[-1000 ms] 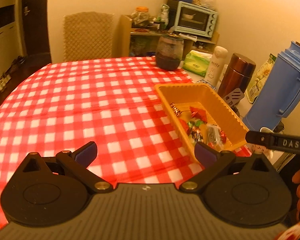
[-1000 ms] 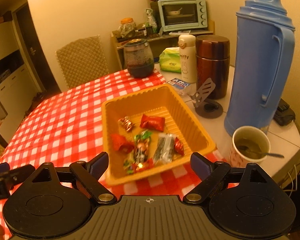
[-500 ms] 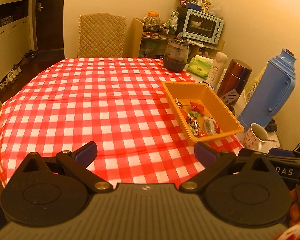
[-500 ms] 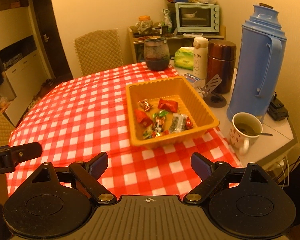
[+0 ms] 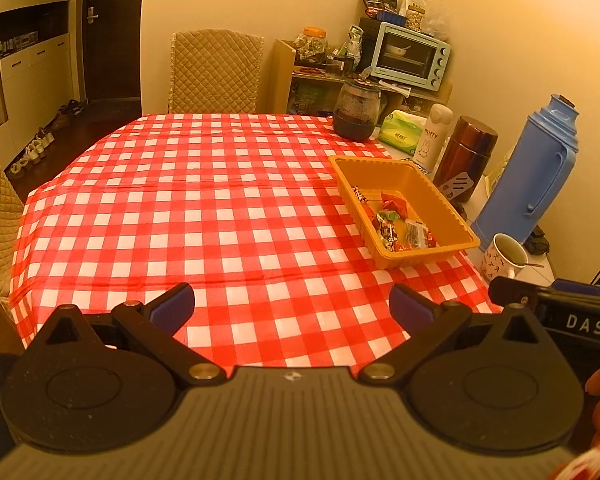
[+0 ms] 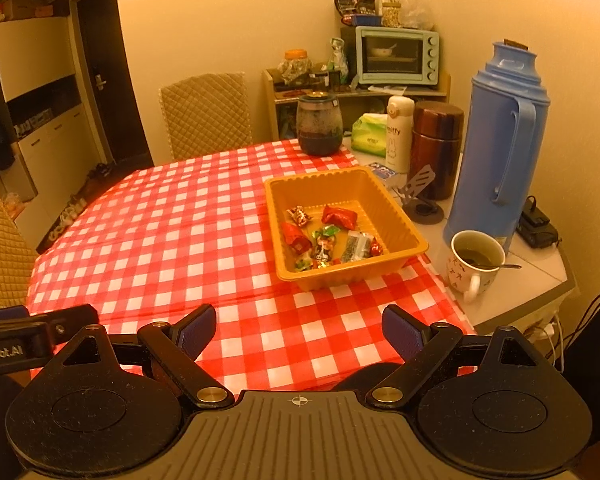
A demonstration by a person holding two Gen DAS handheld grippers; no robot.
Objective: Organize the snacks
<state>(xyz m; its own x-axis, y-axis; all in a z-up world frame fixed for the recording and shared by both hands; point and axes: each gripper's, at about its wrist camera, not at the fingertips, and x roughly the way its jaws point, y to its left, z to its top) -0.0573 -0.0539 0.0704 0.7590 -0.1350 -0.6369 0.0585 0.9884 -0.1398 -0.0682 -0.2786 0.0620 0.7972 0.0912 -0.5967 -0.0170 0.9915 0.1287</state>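
An orange tray [image 5: 416,172] [image 6: 312,182] stands on the right part of the red-checked tablecloth [image 5: 200,208] [image 6: 172,232]. Several wrapped snacks [image 5: 396,222] [image 6: 326,234] lie inside it. My left gripper [image 5: 292,308] is open and empty, held over the table's near edge, well back from the tray. My right gripper [image 6: 299,326] is open and empty too, near the front edge, short of the tray. Each gripper's body shows at the edge of the other's view.
Right of the tray stand a blue thermos [image 6: 500,140], a mug with a spoon [image 6: 474,262], a brown flask [image 6: 436,144] and a white bottle [image 6: 398,134]. A dark glass jar [image 6: 319,124] stands at the far edge. Padded chairs [image 5: 216,72] stand behind and at the left.
Both grippers have pulled back and up from the tray, so more of the table shows. Both stayed open and empty. The snacks in the tray have not moved.
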